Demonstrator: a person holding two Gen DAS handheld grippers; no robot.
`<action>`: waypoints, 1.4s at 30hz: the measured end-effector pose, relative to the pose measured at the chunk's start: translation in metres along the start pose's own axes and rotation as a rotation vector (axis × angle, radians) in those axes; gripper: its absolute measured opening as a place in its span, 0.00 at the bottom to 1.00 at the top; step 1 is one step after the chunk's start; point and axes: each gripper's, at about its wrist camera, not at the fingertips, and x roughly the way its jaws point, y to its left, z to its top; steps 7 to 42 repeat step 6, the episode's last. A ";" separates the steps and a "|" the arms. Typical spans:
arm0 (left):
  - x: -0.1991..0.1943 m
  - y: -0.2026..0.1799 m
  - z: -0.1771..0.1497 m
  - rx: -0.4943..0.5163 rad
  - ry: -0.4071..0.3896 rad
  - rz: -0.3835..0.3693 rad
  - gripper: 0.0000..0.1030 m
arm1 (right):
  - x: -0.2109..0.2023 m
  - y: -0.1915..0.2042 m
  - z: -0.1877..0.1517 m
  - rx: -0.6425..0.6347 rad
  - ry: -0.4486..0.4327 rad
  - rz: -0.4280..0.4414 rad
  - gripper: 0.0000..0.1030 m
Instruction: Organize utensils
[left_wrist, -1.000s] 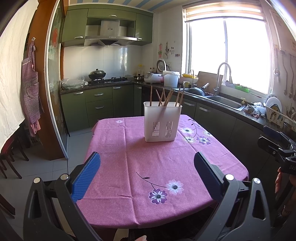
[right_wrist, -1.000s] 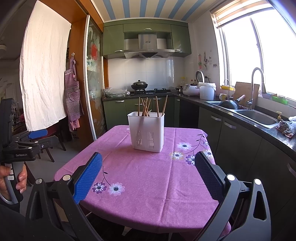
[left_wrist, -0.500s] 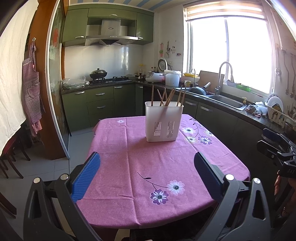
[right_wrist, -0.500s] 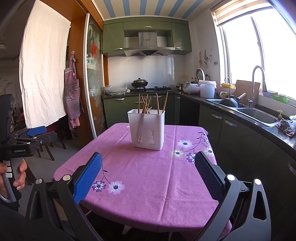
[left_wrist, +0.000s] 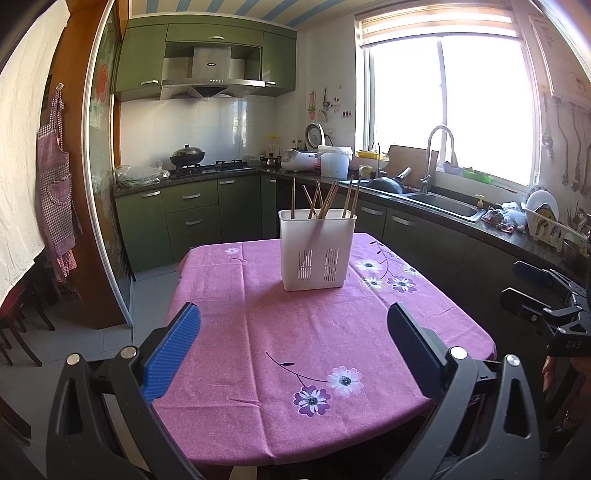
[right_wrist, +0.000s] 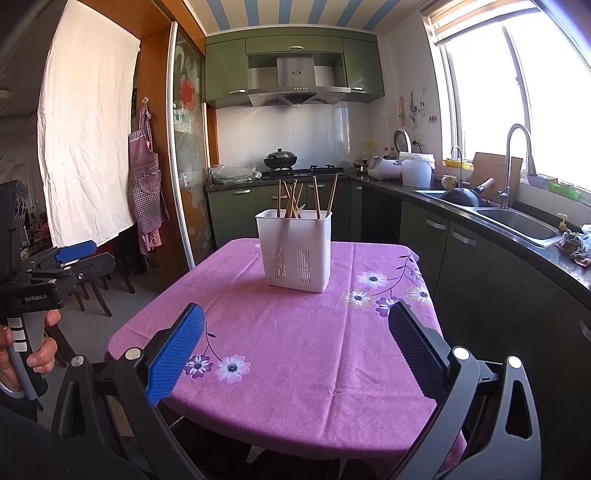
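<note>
On your left, your left gripper (left_wrist: 293, 325) hangs over the near edge of the pink flowered tablecloth (left_wrist: 258, 332), blue-padded fingers (left_wrist: 171, 341) spread wide and holding nothing. Toward the middle of the cloth stands the white slotted plastic utensil holder (left_wrist: 317, 249), with brown wooden chopsticks (left_wrist: 328, 199) leaning upright inside it. On your right, your right gripper (right_wrist: 295, 326) hovers equally agape and unladen, well short of the holder.
</note>
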 end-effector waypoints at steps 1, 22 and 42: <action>0.002 0.000 0.000 0.004 0.009 0.014 0.94 | 0.000 0.000 0.000 0.001 0.001 0.001 0.96; 0.018 0.005 -0.005 -0.021 0.094 0.031 0.94 | 0.001 -0.002 0.000 0.004 0.003 0.001 0.96; 0.018 0.005 -0.005 -0.021 0.094 0.031 0.94 | 0.001 -0.002 0.000 0.004 0.003 0.001 0.96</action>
